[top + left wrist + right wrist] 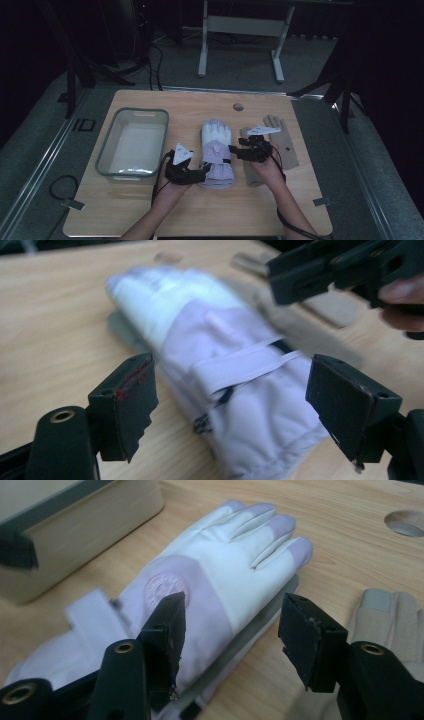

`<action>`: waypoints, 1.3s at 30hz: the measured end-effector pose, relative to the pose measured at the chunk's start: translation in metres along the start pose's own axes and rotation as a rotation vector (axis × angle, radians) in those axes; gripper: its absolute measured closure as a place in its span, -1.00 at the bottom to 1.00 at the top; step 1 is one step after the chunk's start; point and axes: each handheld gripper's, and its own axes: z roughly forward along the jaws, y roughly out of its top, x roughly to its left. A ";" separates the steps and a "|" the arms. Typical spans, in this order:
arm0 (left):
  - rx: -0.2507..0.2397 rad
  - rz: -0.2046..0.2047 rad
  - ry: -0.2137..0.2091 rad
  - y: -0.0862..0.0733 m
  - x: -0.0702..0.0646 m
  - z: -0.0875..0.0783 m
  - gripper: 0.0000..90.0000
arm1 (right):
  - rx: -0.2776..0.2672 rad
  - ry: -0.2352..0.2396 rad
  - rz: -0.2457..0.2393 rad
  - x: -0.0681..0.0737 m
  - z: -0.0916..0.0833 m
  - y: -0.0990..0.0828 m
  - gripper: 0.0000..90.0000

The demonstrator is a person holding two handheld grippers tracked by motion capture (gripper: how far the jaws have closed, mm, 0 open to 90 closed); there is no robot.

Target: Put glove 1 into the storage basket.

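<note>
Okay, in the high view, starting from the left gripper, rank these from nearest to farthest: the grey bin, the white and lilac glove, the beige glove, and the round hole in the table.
1. White and lilac glove, just beside the left gripper, toward the middle.
2. Grey bin, to its outer side.
3. Beige glove, beyond the right gripper.
4. Round hole, near the far edge.

- Bare wooden table [210, 215] along the near edge: open room.
- White-and-lilac glove [216, 152] lies mid-table, flanked closely by left gripper [202, 172] and right gripper [235, 150], both with jaws apart.
- Grey bin [132, 142] blocks the left side.
- Beige glove [285, 142] covers the right; bare strip beyond it.
</note>
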 end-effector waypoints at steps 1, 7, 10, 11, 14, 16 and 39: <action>0.000 0.000 0.000 0.000 0.000 0.000 -0.54 | 0.000 0.000 0.000 0.000 0.000 0.000 -0.02; 0.083 -0.049 0.036 -0.008 0.005 0.011 -0.52 | 0.028 0.017 0.066 0.000 0.016 -0.005 -0.01; 0.132 -0.058 0.024 -0.015 0.001 0.020 -0.52 | 0.065 0.019 0.092 0.001 0.026 -0.010 -0.03; 0.141 -0.071 0.018 -0.017 0.001 0.022 -0.52 | 0.076 0.016 0.097 0.001 0.028 -0.011 -0.03; 0.170 -0.099 0.002 -0.023 0.003 0.028 -0.52 | 0.124 0.018 0.101 0.005 0.036 -0.018 -0.10; 0.179 -0.115 -0.004 -0.026 0.004 0.031 -0.52 | 0.138 0.027 0.124 0.003 0.038 -0.021 -0.12; 0.237 -0.140 -0.083 -0.037 0.015 0.044 -0.50 | 0.252 0.133 0.171 -0.003 0.052 -0.029 0.60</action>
